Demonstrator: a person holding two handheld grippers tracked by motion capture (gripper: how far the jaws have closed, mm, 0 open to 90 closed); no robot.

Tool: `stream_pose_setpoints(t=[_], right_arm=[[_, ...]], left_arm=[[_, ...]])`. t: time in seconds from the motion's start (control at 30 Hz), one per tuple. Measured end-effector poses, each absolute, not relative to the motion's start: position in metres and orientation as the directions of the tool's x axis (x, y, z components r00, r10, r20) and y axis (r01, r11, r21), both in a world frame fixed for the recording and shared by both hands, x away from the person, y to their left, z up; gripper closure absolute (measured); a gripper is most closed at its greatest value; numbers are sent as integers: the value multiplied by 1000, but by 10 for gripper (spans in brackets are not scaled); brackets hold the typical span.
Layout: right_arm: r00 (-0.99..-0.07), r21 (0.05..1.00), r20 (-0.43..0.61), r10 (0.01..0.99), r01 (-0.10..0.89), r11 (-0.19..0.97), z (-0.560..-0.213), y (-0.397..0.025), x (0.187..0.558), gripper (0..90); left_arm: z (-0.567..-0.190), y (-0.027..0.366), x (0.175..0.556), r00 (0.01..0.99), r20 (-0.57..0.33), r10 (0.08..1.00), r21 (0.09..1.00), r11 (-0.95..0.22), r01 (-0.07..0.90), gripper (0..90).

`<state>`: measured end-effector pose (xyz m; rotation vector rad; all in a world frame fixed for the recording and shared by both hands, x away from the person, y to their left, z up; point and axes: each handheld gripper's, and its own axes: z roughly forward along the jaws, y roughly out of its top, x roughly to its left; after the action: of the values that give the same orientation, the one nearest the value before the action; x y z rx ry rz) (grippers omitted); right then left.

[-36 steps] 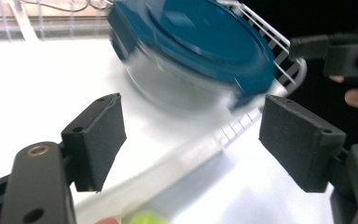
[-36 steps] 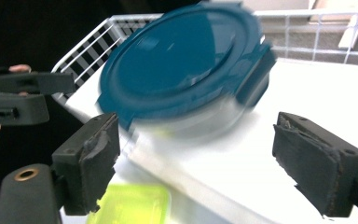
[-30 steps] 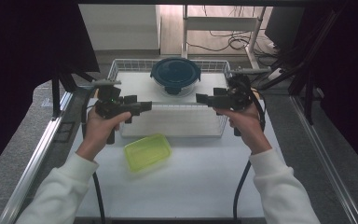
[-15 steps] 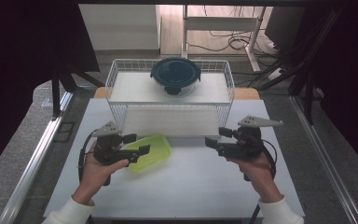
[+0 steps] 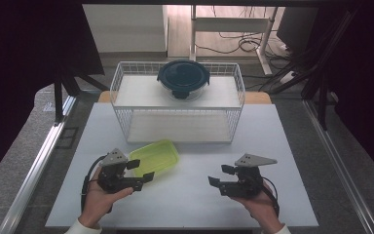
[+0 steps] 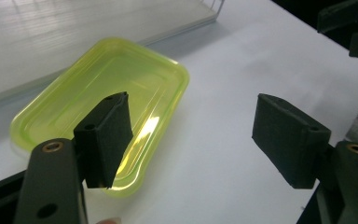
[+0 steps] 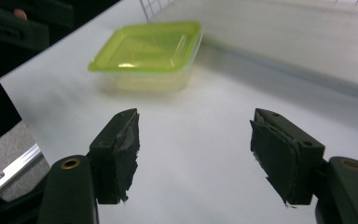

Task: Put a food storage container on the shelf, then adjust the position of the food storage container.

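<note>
A lime-green lidded plastic box lies on the white table, just in front of the wire rack. My left gripper hovers open at the box's near left corner, with one jaw over the lid's edge and nothing held. Near the table's front right, my right gripper is open and empty, pointing left toward the box from a distance. A round glass container with a dark blue lid sits on top of the rack.
A white wire rack with a shelf stands at the back of the white table. Metal rails run along both sides. Dark curtains and cables lie beyond the table.
Both grippers have drawn back from the rack toward the table's front edge and lowered. The left one now sits beside the green box. The box and round container have not moved.
</note>
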<state>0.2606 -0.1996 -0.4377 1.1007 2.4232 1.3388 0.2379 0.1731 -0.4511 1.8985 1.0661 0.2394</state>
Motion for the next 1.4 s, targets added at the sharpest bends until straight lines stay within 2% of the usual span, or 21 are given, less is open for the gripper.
stream_pose_setpoints(t=[0.37, 0.8, 1.2, 1.4], right_arm=[[-709, 760, 216, 671, 554, 340, -454, -199, 260, 335], [-696, 762, 232, 680, 564, 318, -453, -209, 265, 323], [-676, 754, 238, 698, 581, 306, -453, -214, 269, 321], [-663, 752, 239, 709, 588, 297, -453, -216, 271, 317]], left_arm=[[-472, 174, 235, 593, -262, 762, 753, -223, 619, 286], [-467, 174, 242, 579, -229, 782, 756, -232, 612, 291], [-447, 168, 298, 579, -139, 804, 764, -285, 579, 342], [-445, 167, 330, 576, -138, 806, 744, -300, 597, 419]])
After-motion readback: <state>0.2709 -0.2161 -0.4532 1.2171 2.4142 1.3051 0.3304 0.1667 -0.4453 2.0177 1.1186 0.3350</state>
